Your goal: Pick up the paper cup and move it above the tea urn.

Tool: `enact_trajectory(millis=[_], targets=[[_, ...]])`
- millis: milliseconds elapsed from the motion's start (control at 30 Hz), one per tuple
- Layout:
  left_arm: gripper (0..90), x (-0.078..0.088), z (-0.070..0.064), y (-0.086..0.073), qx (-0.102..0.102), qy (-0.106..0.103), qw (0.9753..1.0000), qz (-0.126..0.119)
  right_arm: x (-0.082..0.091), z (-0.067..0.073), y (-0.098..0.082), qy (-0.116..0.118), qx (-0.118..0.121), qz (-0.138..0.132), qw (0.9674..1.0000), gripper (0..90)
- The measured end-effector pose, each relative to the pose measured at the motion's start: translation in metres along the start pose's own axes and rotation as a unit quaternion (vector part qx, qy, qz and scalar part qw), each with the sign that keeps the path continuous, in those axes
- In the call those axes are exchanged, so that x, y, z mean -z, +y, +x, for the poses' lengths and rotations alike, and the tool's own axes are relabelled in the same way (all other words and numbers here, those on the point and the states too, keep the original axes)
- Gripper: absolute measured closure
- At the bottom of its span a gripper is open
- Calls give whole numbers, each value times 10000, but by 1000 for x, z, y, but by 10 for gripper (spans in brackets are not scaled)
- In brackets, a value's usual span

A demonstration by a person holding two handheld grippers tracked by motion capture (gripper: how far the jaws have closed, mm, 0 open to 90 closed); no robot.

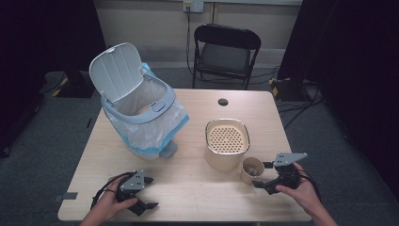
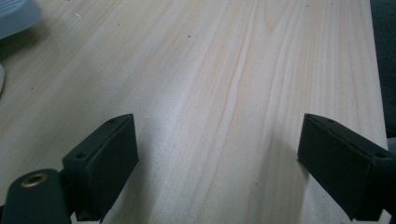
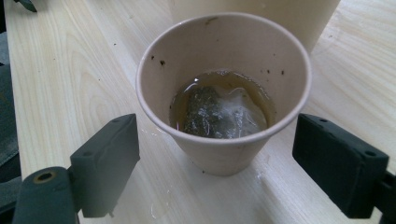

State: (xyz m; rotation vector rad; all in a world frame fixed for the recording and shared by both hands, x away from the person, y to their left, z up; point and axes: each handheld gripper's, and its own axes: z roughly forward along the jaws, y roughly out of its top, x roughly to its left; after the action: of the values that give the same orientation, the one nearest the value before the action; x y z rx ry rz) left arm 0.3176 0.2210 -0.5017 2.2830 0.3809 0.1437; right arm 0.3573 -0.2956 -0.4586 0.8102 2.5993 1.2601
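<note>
Right gripper view looks past the right hand-held gripper, its jaws spread wide on either side of a tan paper cup without touching it; the cup stands upright on the tabletop, speckled inside, holding brownish liquid and a soaked tea bag. High view puts the cup just beside a cream strainer container, the left hand-held gripper wide open near the front edge, and a lidded bin farther back.

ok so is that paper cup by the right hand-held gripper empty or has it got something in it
Not empty. The paper cup stands upright with a shallow pool of brownish liquid and a soaked tea bag at the bottom, well below the rim.
</note>
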Motion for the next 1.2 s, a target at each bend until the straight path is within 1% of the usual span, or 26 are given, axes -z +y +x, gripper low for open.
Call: enact_trajectory(millis=[33,200,233,300,367,467,500,567,667,700,867,933,1033,1200], targets=[[115,0,0,0,-1,0,10000,0,-1,0,0,-37,2,7,10000,144],[115,0,0,0,2,0,10000,-2,-8,-1,-3,-2,-32,-14,10000,144],[115,0,0,0,1,0,10000,-2,-11,-1,-3,-50,5,9,10000,145],[115,0,0,0,1,0,10000,0,-14,-1,-2,-25,-8,16,10000,146],[115,0,0,0,2,1,10000,-3,-16,-1,-2,-37,14,16,10000,146],[115,0,0,0,1,0,10000,-1,-19,-2,-1,-46,-19,-18,10000,154],[115,0,0,0,-1,0,10000,-1,-20,-3,-1,-64,-25,-40,10000,155],[115,0,0,0,0,1,10000,-1,-21,-3,0,-18,-24,-67,10000,166],[115,0,0,0,1,1,10000,-1,-23,-3,2,-37,-25,-74,10000,178],[115,0,0,0,-1,0,10000,-1,-24,-4,4,-21,-28,-138,9999,191],[115,0,0,0,2,1,10000,-2,-27,-5,6,-1,11,-102,9999,195],[115,0,0,0,1,0,10000,-2,-28,-5,6,7,16,-111,9999,195],[115,0,0,0,1,0,10000,-2,-29,-5,6,78,-1,-161,9998,209],[115,0,0,0,-3,1,10000,2,-30,-4,7,74,9,-201,9998,210]])
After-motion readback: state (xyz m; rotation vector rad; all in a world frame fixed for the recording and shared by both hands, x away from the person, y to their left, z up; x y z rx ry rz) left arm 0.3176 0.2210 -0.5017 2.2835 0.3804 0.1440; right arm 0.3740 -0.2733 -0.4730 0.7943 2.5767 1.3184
